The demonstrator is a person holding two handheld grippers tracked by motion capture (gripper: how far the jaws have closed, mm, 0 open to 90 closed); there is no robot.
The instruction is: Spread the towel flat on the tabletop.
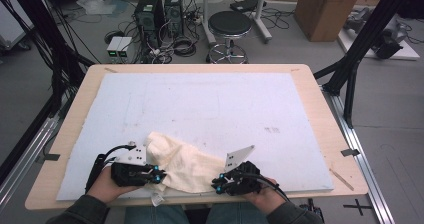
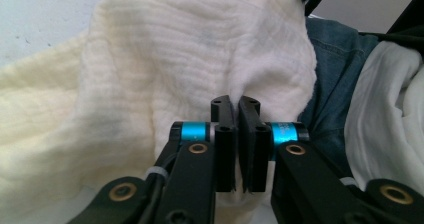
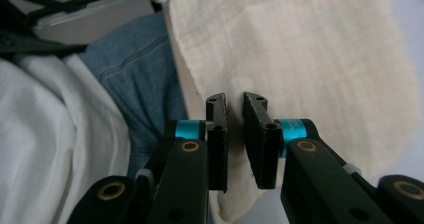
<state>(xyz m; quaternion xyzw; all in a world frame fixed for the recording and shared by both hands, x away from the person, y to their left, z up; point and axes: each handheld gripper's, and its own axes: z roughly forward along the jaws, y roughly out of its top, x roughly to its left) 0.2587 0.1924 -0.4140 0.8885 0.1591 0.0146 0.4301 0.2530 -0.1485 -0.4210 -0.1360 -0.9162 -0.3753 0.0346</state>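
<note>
A crumpled cream cloth point(image 1: 185, 164) lies at the near edge of the table, partly hanging over it. My left gripper point(image 1: 156, 176) is at the cloth's left end. In the left gripper view its jaws point(image 2: 239, 106) are shut on a puckered fold of the cloth point(image 2: 150, 59). My right gripper point(image 1: 218, 184) is at the cloth's right end, by the table's front edge. In the right gripper view its jaws point(image 3: 235, 104) stand a narrow gap apart over the cloth's hem point(image 3: 310, 49), with no fabric pinched between the pads.
A pale foam mat point(image 1: 210, 104) covers the wooden table point(image 1: 320, 114). The person's jeans point(image 3: 135, 74) and white top point(image 3: 45, 134) are just below the front edge. A stool point(image 1: 229, 26), computer towers point(image 1: 155, 11) and a cardboard box point(image 1: 325, 9) stand on the floor beyond.
</note>
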